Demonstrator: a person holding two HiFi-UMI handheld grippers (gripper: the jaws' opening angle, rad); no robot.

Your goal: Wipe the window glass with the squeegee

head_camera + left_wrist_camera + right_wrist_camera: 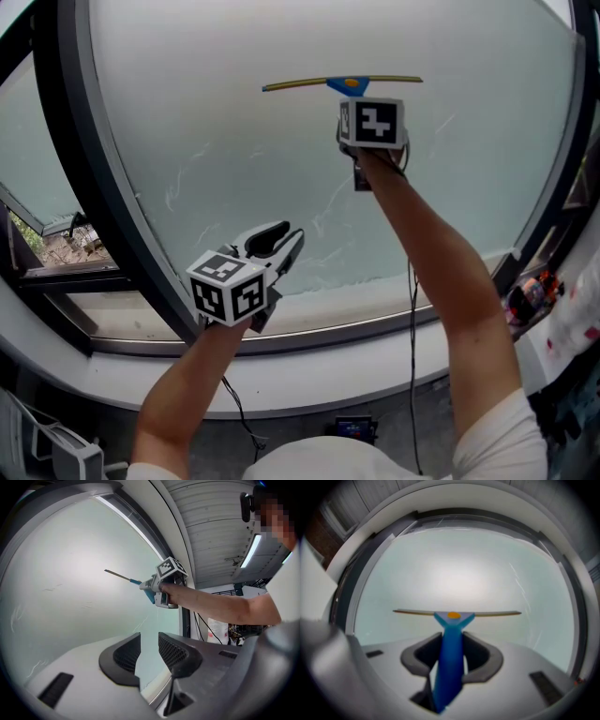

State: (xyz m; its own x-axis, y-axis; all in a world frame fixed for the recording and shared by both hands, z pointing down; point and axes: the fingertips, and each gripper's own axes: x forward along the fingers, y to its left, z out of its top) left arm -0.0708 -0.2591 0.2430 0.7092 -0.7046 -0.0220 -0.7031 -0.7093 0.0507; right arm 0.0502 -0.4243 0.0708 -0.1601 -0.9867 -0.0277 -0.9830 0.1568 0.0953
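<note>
At the left, the left gripper (pixel 277 246) was held low, near the window's bottom frame (pixel 309 328). Its jaws stood apart with nothing between them, and I judge it was kept there only to stay out of the way. The window glass (pixel 187 112) showed thin streaks. Further right, the right gripper (pixel 366 101) was clamped on the blue handle (pixel 450 667) of the squeegee (pixel 343 84). The blade (pixel 497 614) lay level, seemingly against the glass, to wipe a wide band.
</note>
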